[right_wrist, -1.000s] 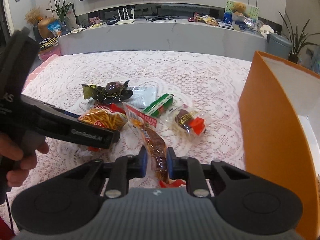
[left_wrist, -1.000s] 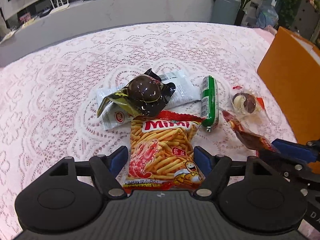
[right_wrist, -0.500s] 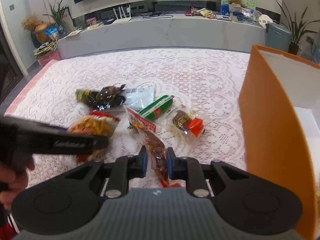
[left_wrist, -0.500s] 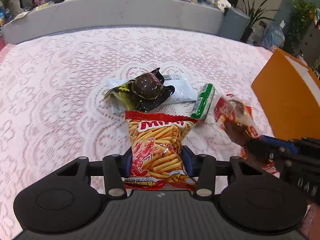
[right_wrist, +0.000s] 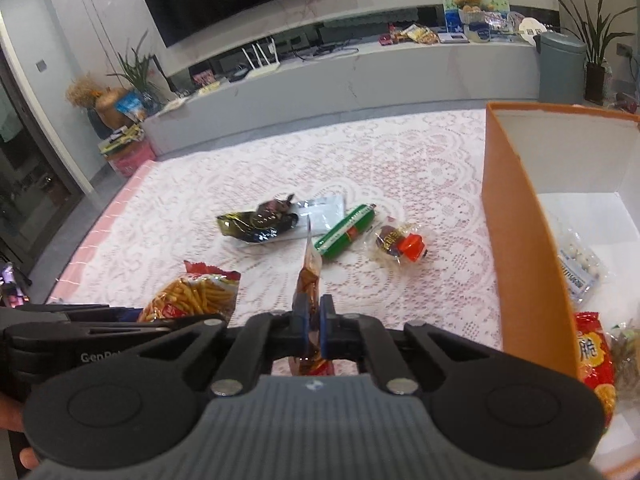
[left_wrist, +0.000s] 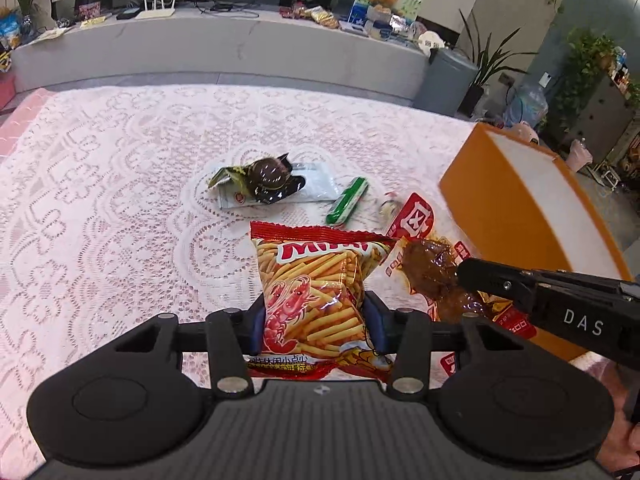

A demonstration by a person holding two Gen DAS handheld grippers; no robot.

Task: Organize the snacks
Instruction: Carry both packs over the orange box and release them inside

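My left gripper (left_wrist: 316, 312) is shut on a red and yellow bag of shrimp sticks (left_wrist: 316, 288) and holds it above the lace tablecloth; the bag also shows in the right wrist view (right_wrist: 192, 298). My right gripper (right_wrist: 313, 320) is shut on a clear pouch of brown meat snack (right_wrist: 308, 280), held edge-on above the table; the pouch also shows in the left wrist view (left_wrist: 432, 276). The orange box (right_wrist: 516, 240) stands to the right and holds several snacks.
On the tablecloth (right_wrist: 400, 160) lie a dark wrapped snack (right_wrist: 264, 220) on a white packet (right_wrist: 324, 212), a green sausage (right_wrist: 344, 232) and a clear pack with a red piece (right_wrist: 400, 240). A grey counter (right_wrist: 360, 76) runs behind the table.
Both grippers have lifted their snacks higher off the table. The left gripper closed on the shrimp stick bag. The meat pouch has turned edge-on in the right wrist view.
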